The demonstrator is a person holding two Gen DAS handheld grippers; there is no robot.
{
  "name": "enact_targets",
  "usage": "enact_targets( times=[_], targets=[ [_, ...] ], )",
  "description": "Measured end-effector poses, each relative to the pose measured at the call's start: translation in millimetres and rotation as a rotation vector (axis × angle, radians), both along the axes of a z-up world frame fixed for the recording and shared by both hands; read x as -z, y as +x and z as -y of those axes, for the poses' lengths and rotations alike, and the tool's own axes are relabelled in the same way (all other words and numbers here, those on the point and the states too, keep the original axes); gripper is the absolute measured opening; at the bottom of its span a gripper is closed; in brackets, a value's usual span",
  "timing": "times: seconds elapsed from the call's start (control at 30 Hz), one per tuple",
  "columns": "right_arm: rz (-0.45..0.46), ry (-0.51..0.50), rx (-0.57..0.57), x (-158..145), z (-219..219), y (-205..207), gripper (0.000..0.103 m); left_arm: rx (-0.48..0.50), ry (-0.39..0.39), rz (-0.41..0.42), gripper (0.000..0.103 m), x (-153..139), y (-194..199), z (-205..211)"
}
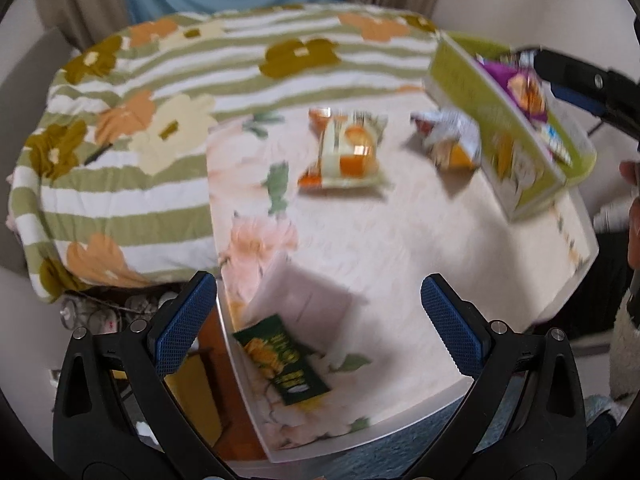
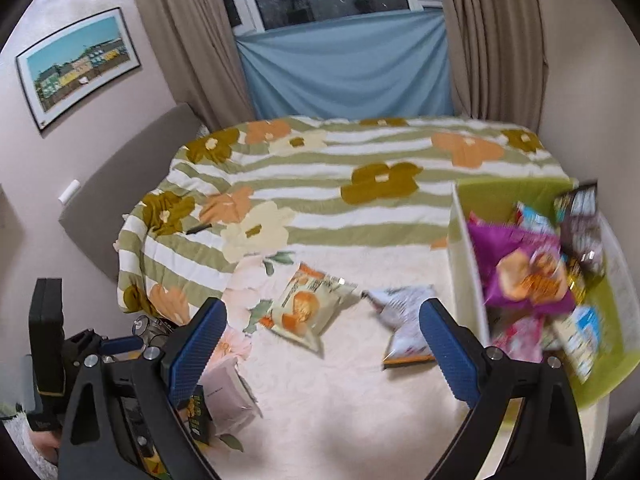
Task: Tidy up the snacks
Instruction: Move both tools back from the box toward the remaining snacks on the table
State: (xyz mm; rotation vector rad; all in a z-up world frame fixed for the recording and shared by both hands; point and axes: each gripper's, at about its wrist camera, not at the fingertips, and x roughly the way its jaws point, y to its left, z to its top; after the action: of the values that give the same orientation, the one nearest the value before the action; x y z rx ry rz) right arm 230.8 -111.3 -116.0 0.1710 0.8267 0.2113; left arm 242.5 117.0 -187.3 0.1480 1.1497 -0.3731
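I judge the snack packs to be light, soft foil pouches: air-filled, slippery, with crushable contents. I would take hold at a crimped end seal or a corner, not across the puffed middle, and close gently.

The orange pack (image 2: 306, 306) is cream with orange print and lies flat near the middle of the desk (image 2: 360, 400). The silver pack (image 2: 404, 320) lies just beside it, crumpled, next to the green bin (image 2: 468, 280). The green pack (image 1: 282, 360) is dark green with yellow print and lies at the near desk edge, beside a pale box (image 1: 304, 292). The bin already holds several packs, a purple one (image 2: 520, 276) on top.

Left tool (image 1: 320, 320): jaws wide apart, nothing between them, above the green pack. Right tool (image 2: 322, 344): jaws wide apart, empty, above the orange and silver packs. Both views are blurred, so print details are unreadable.
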Motion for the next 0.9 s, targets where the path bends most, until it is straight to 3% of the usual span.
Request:
enact_targets(
  times=[0.2, 0.37, 0.5, 0.9],
  targets=[
    [-0.081, 0.012, 0.025, 38.7, -25.1, 3.7, 0.096, 0.083, 0.062, -0.098, 0.101, 59.1, 3.5, -2.7],
    [-0.150, 0.004, 0.014, 77.7, -35.2, 16.6, 0.096, 0.124, 0.108, -0.131, 0.101, 98.6, 6.2, 4.7],
    [-0.195, 0.020, -0.003, 100.7, -42.5, 30.1, 0.096, 0.148, 0.112, -0.143, 0.101, 113.0, 6.4, 13.6],
    [-0.268, 0.068, -0.096, 140.3, -66.9, 77.6, 0.096, 0.147, 0.237, -0.095, 0.103, 136.9, 11.7, 33.7]
  ],
)
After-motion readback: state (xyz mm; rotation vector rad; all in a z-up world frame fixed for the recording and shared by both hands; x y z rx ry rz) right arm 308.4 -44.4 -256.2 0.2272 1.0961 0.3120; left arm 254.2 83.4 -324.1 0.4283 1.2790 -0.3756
